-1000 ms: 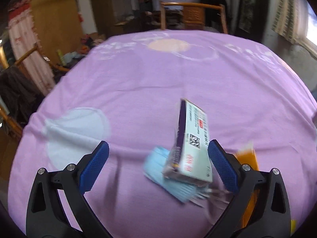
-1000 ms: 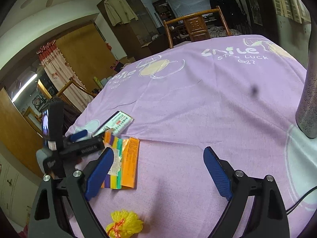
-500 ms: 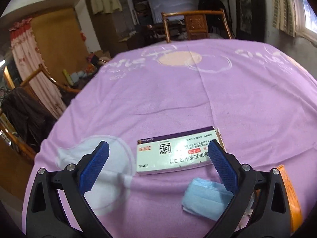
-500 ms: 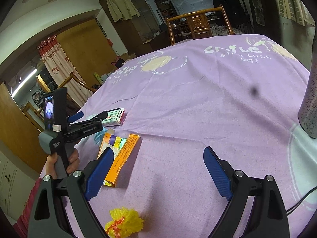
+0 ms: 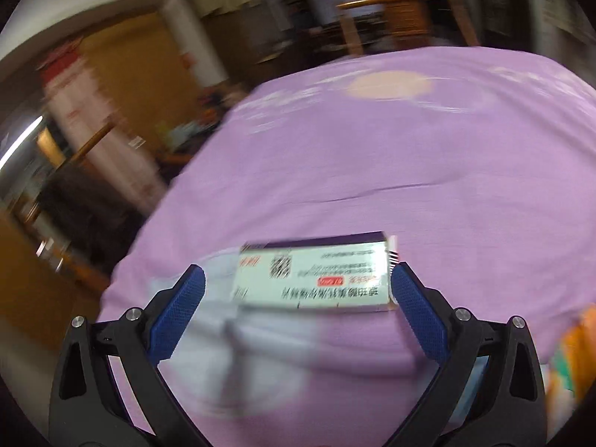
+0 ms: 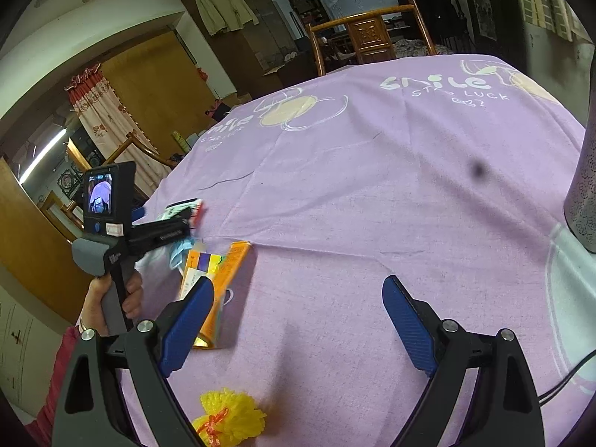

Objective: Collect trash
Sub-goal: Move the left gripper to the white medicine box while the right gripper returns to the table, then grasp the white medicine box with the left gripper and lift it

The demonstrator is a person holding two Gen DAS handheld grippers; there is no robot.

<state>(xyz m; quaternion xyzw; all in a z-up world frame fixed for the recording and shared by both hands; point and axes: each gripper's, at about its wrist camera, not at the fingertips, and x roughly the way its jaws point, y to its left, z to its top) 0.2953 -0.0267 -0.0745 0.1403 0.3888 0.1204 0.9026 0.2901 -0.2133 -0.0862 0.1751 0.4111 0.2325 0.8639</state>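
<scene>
We are early in the job, by our reckoning: nothing looks gathered yet, and no bin shows in either view. Our left gripper (image 5: 298,290) is spread wide and empty, with the white box (image 5: 311,273) lying flat on the purple cloth (image 5: 372,171) just ahead between its tips. Our right gripper (image 6: 298,320) is also wide and holds nothing, while the orange packet (image 6: 223,272), blue mask (image 6: 178,253) and yellow pompom (image 6: 231,415) still lie loose.
</scene>
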